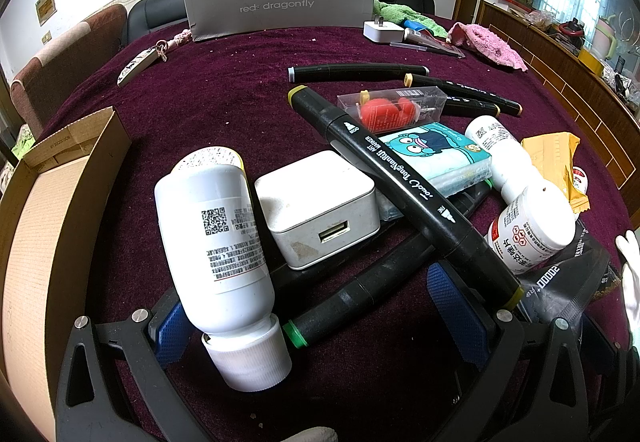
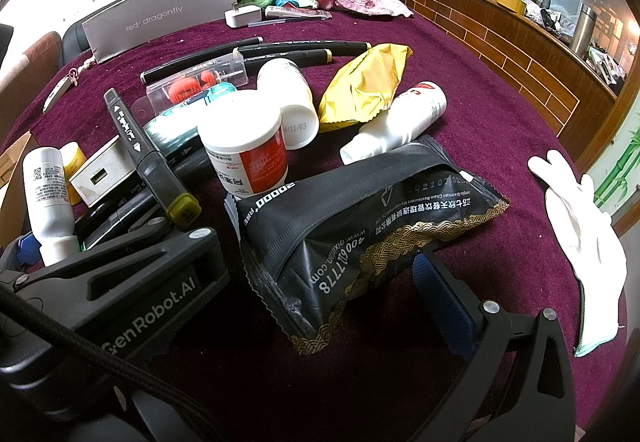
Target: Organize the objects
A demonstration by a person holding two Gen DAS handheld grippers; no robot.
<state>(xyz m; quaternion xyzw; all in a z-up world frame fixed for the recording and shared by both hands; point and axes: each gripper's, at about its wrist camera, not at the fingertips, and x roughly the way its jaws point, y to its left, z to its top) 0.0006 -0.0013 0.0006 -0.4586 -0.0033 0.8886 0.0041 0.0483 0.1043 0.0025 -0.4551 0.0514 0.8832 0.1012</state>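
Two wrist views look down over a cluttered table covered in a dark maroon cloth (image 1: pixel 224 82).

The left wrist view shows the left gripper (image 1: pixel 316 306) with its jaws spread wide, gripping nothing. Between them lie a white bottle (image 1: pixel 214 238), its cap toward the camera and its long axis running away from the gripper, and a green-capped black marker (image 1: pixel 356 298) lying slantwise. Just ahead sits a white USB charger (image 1: pixel 320 210). A yellow-capped marker (image 1: pixel 400 182) crosses above it, from far left to near right. Only this view shows the open cardboard box (image 1: pixel 52 210), left of the gripper.

The right wrist view shows the right gripper (image 2: pixel 320 282), also wide open. A black foil packet (image 2: pixel 360 234) lies between its fingers, long axis crosswise; whether the pads touch it is unclear. Only here is a white-gloved hand (image 2: pixel 580 234) seen fully, to the right, and the yellow packet (image 2: pixel 364 86) whole.

Beyond stand a grey box lettered "red dragonfly" (image 1: pixel 280 4), dark chairs and a wooden sideboard (image 2: pixel 500 26).
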